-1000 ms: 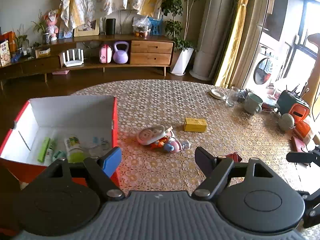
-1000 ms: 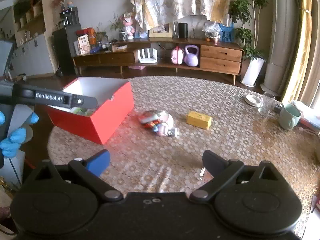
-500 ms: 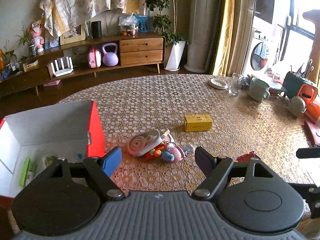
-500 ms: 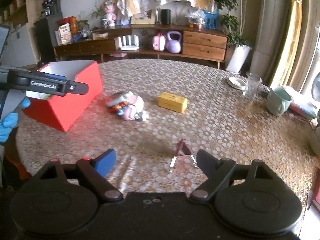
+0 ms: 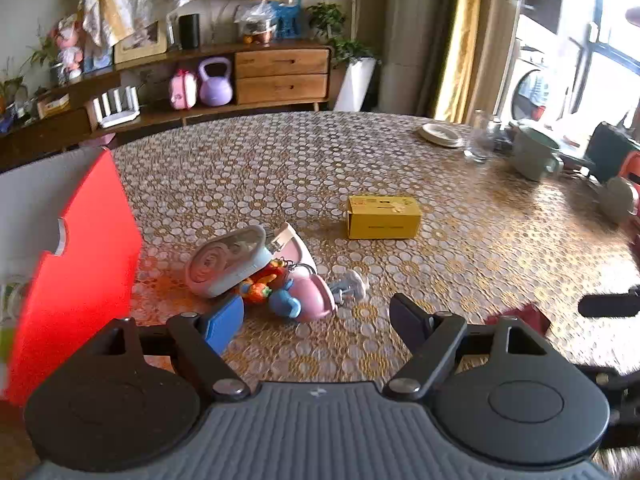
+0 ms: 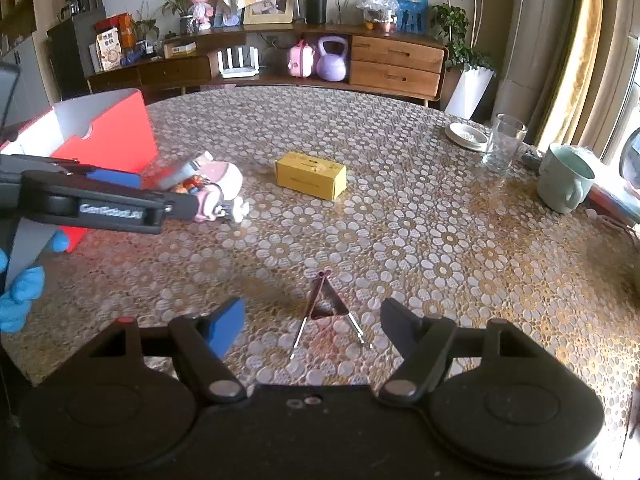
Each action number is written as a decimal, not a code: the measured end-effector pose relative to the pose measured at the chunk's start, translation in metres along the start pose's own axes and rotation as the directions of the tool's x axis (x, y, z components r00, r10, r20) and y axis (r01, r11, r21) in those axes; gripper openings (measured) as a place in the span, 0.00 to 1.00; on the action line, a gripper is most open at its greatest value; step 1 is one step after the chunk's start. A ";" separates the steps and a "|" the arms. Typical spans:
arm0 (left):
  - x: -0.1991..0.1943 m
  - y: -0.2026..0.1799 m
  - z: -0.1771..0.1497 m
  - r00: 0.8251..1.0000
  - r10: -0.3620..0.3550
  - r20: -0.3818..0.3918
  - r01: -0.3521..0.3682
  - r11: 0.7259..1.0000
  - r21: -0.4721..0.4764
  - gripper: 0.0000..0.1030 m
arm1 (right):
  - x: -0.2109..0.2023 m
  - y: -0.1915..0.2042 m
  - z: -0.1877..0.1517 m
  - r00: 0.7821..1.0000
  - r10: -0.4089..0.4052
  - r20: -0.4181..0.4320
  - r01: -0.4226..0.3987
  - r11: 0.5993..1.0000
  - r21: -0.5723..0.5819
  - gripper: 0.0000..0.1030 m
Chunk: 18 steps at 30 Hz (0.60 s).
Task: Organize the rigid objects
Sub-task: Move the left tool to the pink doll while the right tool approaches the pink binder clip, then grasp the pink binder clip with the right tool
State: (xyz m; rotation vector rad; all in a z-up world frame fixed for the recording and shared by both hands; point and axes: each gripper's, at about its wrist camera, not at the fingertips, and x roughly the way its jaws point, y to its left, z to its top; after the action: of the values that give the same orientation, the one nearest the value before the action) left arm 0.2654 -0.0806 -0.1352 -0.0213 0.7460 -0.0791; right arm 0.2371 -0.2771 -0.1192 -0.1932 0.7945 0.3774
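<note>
A pile of toys lies on the round table beside the red box point(image 5: 80, 260): a grey-white round case point(image 5: 228, 264) and a pink figure point(image 5: 308, 292). My left gripper point(image 5: 316, 320) hangs open just in front of the pile, with nothing between its fingers. A yellow box point(image 5: 384, 216) lies farther back. In the right wrist view, small dark-red metal tongs point(image 6: 326, 308) lie on the cloth between the fingers of my right gripper point(image 6: 314, 328). Its jaws are closing, and the pads stand apart from the tongs. The left gripper point(image 6: 120, 204) also shows there, held by a blue-gloved hand point(image 6: 20, 288).
A green mug point(image 6: 564, 184), a glass point(image 6: 504, 142) and a saucer point(image 6: 466, 134) stand at the table's far right. A wooden sideboard point(image 6: 392, 64) runs along the wall behind. The red box holds tubes and bottles, mostly hidden now.
Both grippers have come down closer to the table. The left one moved right from the red box toward the toy pile. The right one's jaws have narrowed around the tongs.
</note>
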 end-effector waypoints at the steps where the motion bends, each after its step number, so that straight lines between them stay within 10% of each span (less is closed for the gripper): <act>1: 0.006 -0.002 0.000 1.000 0.009 -0.002 -0.009 1.000 -0.011 0.78 | 0.004 -0.001 0.000 1.000 0.006 -0.004 -0.005 1.000 0.000 0.73; 18: 0.054 -0.023 0.002 0.992 0.126 -0.006 -0.126 0.991 -0.050 0.78 | 0.048 -0.011 -0.002 0.999 0.007 -0.036 -0.006 1.000 0.018 0.72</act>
State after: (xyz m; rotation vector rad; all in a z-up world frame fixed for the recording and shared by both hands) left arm 0.3042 -0.1078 -0.1694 -0.0223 0.7505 0.0605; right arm 0.2707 -0.2756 -0.1555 -0.1809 0.8336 0.3735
